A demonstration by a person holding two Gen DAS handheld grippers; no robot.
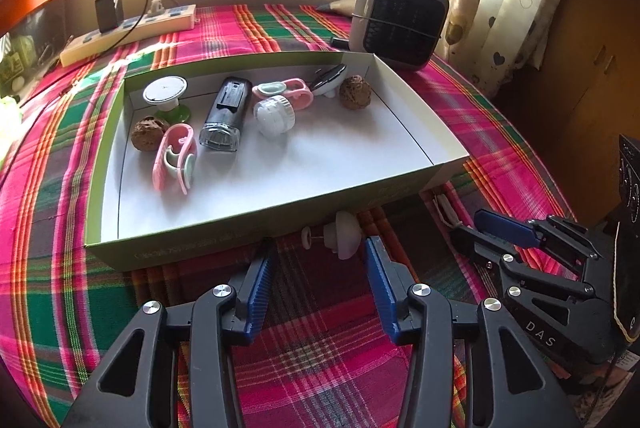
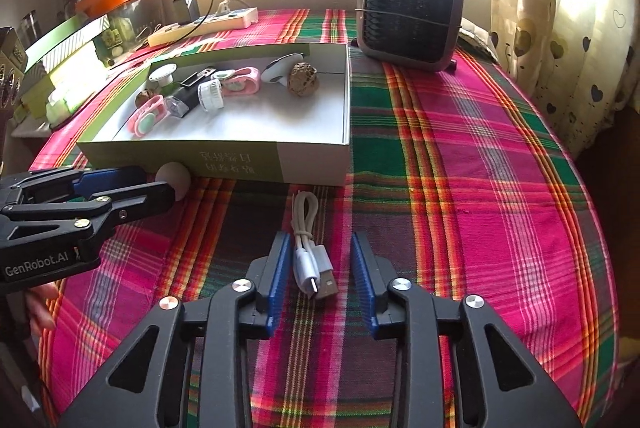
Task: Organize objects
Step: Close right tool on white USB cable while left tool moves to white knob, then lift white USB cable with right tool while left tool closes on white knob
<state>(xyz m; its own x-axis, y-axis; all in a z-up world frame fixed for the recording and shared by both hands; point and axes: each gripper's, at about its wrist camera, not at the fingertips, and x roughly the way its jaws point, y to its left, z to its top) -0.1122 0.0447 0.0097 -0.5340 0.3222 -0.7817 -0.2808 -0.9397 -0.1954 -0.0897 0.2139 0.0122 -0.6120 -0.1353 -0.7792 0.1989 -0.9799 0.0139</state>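
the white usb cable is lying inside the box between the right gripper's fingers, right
Not quite. The white usb cable does lie between the fingers of the right gripper, but not inside the box. It lies outside it on the plaid cloth, in front of the box's near wall, as the right wrist view shows.

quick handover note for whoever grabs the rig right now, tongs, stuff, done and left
Left tongs: open, empty, aimed at the white knob piece lying on the cloth against the box front wall.
Right tongs: open around the coiled white usb cable on the cloth, pads not touching it.
Done: several small items already lie in the box.
Left: box the knob piece and the cable.
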